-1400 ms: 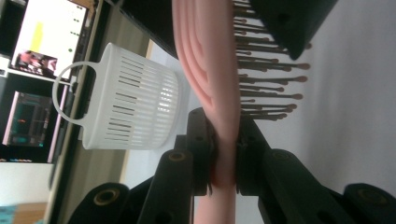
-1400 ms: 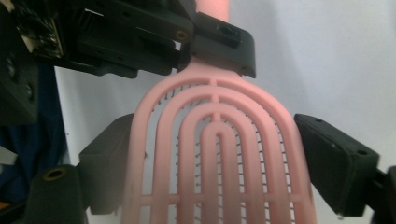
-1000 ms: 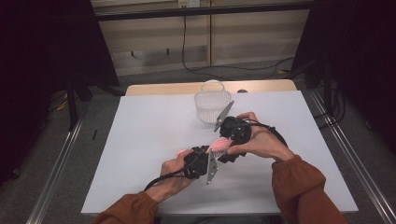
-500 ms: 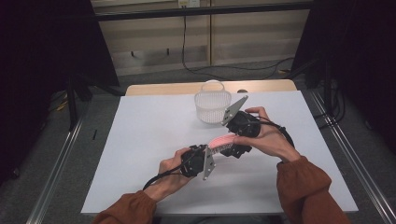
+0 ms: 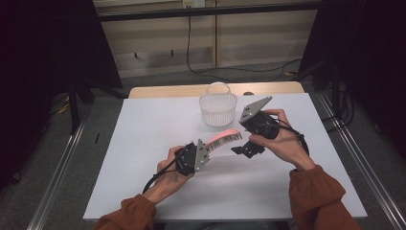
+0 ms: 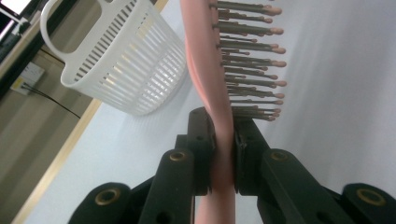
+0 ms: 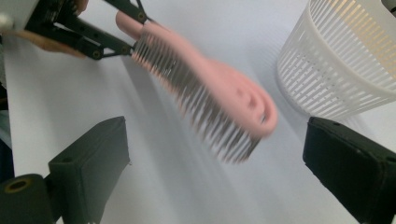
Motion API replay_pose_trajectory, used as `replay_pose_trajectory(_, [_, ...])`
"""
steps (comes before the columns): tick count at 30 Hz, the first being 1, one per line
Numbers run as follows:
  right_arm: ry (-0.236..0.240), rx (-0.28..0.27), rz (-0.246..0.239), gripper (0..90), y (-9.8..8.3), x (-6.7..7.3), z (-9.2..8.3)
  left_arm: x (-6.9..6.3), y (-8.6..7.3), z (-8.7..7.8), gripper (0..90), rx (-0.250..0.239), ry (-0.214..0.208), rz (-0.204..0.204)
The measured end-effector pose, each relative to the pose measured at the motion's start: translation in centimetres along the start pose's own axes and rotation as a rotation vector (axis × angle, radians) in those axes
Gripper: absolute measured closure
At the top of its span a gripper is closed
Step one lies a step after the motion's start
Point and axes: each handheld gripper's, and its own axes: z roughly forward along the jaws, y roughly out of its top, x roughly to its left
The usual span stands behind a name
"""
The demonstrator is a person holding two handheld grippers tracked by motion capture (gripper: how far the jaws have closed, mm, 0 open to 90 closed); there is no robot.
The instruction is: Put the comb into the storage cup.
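White tabletop fills the middle of the high view, with a wooden edge along its far side, grey floor and dark frames around it, and a cable hanging down the pale back wall. Near the far edge of the table stands a white slatted basket with a hoop handle, upright.

In front of the basket a pink hairbrush hangs in the air above the table — it touches neither the surface nor the basket. The left gripper has its jaws clamped on the brush's handle; in the left gripper view the two black pads press on the pink handle from both sides, and the bristles stick out to one side beyond them, with the basket just behind. The brush's head points away from the left hand, toward the basket and the right gripper.

The right gripper hovers just beside the brush's bristled end, its jaws spread wide and holding nothing. In the right gripper view the brush head floats between and beyond the two open pads — blurred, bristles facing down toward the table — while the left gripper's jaws grip its far end at the upper left. The right hand wraps that gripper from the far right, brown sleeve trailing to the bottom edge.
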Motion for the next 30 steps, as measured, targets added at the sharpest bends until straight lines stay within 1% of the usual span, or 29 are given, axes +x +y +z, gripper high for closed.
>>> replay_pose_trajectory(1, [0.004,-0.008,0.002,6.3,-0.2,-0.1,0.0,0.3,-0.1,-0.1,80.1,-0.004,-0.005,-0.015])
replay_pose_trajectory(4, [-0.007,-0.02,0.013,6.3,-0.7,0.0,0.0,1.0,-0.4,-0.4,80.1,-0.02,-0.023,-0.062])
replay_pose_trajectory(6, [-0.01,-0.023,0.009,6.6,-1.0,0.0,0.0,1.3,-0.6,-0.6,80.1,-0.029,-0.048,-0.085])
replay_pose_trajectory(7, [-0.017,-0.028,0.006,6.6,-1.2,0.1,0.0,1.4,-0.7,-0.6,80.1,-0.027,-0.05,-0.084])
replay_pose_trajectory(9, [-0.039,-0.05,0.017,6.6,-1.4,0.2,0.0,1.5,-0.8,-0.7,80.1,-0.03,-0.064,-0.107])
replay_pose_trajectory(11, [-0.046,-0.057,0.032,6.6,-1.6,0.2,0.1,1.6,-1.0,-0.7,80.1,-0.038,-0.078,-0.131])
replay_pose_trajectory(13, [-0.053,-0.064,0.047,6.5,-1.9,0.1,0.4,1.8,-1.0,-0.8,80.1,-0.055,-0.096,-0.158])
replay_pose_trajectory(15, [-0.061,-0.067,0.065,6.5,-2.3,0.1,0.6,2.0,-1.1,-1.0,80.1,-0.07,-0.1,-0.181])
replay_pose_trajectory(16, [-0.064,-0.067,0.071,6.5,-2.5,0.1,0.7,2.2,-1.2,-1.1,80.1,-0.084,-0.107,-0.201])
replay_pose_trajectory(17, [-0.068,-0.065,0.09,6.5,-2.7,0.1,0.8,2.3,-1.2,-1.2,80.1,-0.084,-0.113,-0.205])
replay_pose_trajectory(19, [-0.078,-0.071,0.101,6.5,-3.0,0.0,0.8,2.5,-1.4,-1.3,80.1,-0.096,-0.12,-0.226])
replay_pose_trajectory(20, [-0.073,-0.08,0.113,6.5,-3.2,-0.1,0.9,2.6,-1.4,-1.3,80.2,-0.096,-0.127,-0.235])
replay_pose_trajectory(21, [-0.066,-0.089,0.133,6.5,-3.3,-0.3,0.9,2.7,-1.5,-1.3,80.1,-0.098,-0.124,-0.235])
replay_pose_trajectory(22, [-0.063,-0.097,0.14,6.5,-3.4,-0.4,1.0,2.7,-1.5,-1.4,80.1,-0.101,-0.125,-0.24])
replay_pose_trajectory(24, [-0.069,-0.112,0.144,6.3,-3.7,-0.3,1.1,2.9,-1.7,-1.4,80.1,-0.107,-0.133,-0.26])
replay_pose_trajectory(26, [-0.064,-0.123,0.148,6.0,-3.9,-0.3,1.3,3.0,-1.8,-1.5,80.1,-0.111,-0.138,-0.266])
replay_pose_trajectory(27, [-0.06,-0.118,0.15,6.1,-4.0,-0.2,1.3,3.0,-1.8,-1.6,80.1,-0.116,-0.136,-0.27])
replay_pose_trajectory(28, [-0.07,-0.106,0.152,6.5,-4.1,-0.2,1.4,3.1,-1.9,-1.6,80.1,-0.118,-0.144,-0.272])
replay_pose_trajectory(30, [-0.081,-0.114,0.14,6.6,-4.4,0.0,1.5,3.1,-2.0,-1.7,80.1,-0.128,-0.152,-0.286])
